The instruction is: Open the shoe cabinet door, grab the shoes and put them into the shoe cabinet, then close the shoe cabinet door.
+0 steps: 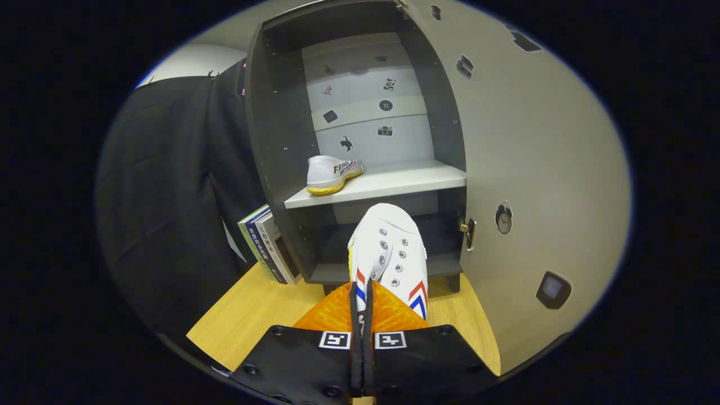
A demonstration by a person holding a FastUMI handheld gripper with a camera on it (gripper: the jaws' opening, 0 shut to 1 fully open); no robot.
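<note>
My gripper [361,306] is shut on the heel rim of a white canvas shoe [391,247] with red and blue chevrons. The shoe points away from me toward the cabinet and hangs above the wooden table. Ahead stands the dark shoe cabinet [281,129] with its door [534,169] swung wide open to the right. On the cabinet's light middle shelf [394,183] rests the matching second shoe [332,174], at the shelf's left end, heel toward me. The held shoe is just in front of the lower compartment, below the shelf's front edge.
A few books [264,244] lean against the cabinet's left side on the wooden table [253,315]. Black cloth hangs beyond them to the left. The open door carries small stickers and a hinge [468,232] at its inner edge, close to the held shoe's right.
</note>
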